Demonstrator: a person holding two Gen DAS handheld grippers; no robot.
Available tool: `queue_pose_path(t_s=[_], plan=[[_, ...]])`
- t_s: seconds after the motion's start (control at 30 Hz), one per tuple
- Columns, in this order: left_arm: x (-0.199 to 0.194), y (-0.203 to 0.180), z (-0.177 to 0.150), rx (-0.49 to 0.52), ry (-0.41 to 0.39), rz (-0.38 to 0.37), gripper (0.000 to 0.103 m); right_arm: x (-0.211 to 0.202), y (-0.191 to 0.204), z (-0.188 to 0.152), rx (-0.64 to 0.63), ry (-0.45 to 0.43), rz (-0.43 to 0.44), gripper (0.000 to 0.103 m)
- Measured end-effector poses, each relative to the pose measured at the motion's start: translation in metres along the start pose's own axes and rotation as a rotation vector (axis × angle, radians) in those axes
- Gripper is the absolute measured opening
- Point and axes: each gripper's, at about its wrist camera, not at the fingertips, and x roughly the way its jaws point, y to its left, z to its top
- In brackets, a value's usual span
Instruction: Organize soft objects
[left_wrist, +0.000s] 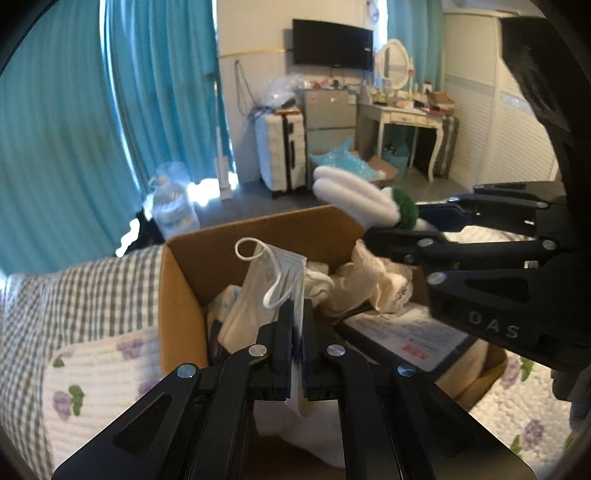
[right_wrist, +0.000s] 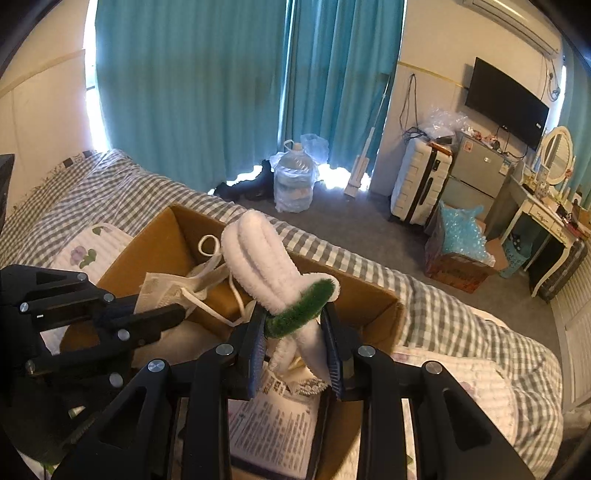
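The white fuzzy toy with a green band sits at the frame centre, pinched by the right gripper above the cardboard box. At left, the left gripper is closed on a face mask over the same box, on the checked bed cover.

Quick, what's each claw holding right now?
Left gripper: closed on the face mask.
Right gripper: closed on the fuzzy white flower.
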Motion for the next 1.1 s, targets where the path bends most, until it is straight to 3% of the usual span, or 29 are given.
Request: queue_pose_path(t_s=[0.17, 0.4, 0.57, 0.67, 0.9, 0.93, 0.97, 1.0, 1.03, 1.1], plan=[[0.011, -0.003, -0.001, 0.035, 0.030, 0.022, 0.009, 0.008, -0.006, 0.001, 0.050, -0.025, 0.002, 0.040], [0.008, -0.002, -0.003, 0.038, 0.065, 0.075, 0.010, 0.001, -0.009, 0.003, 0.090, -0.041, -0.022, 0.063], [-0.022, -0.002, 0.003, 0.006, 0.046, 0.100, 0.010, -0.030, -0.011, 0.007, 0.102, -0.066, -0.035, 0.064], [-0.054, -0.006, 0.011, 0.008, -0.004, 0.119, 0.010, -0.064, -0.009, 0.009, 0.094, -0.094, -0.053, 0.064], [-0.162, -0.026, 0.020, 0.067, -0.222, 0.193, 0.012, -0.164, 0.003, 0.018, 0.082, -0.218, -0.101, 0.073], [-0.176, -0.027, 0.020, 0.070, -0.251, 0.204, 0.017, -0.183, 0.007, 0.019, 0.080, -0.242, -0.113, 0.075], [-0.187, -0.028, 0.020, 0.071, -0.273, 0.212, 0.040, -0.200, 0.011, 0.018, 0.078, -0.266, -0.121, 0.077], [-0.203, -0.030, 0.017, 0.066, -0.311, 0.224, 0.070, -0.213, 0.014, 0.017, 0.077, -0.283, -0.129, 0.080], [-0.214, -0.028, 0.013, 0.061, -0.344, 0.233, 0.080, -0.231, 0.019, 0.015, 0.078, -0.307, -0.145, 0.081], [-0.249, -0.030, 0.000, 0.056, -0.477, 0.232, 0.084, -0.259, 0.027, 0.009, 0.075, -0.351, -0.155, 0.084]])
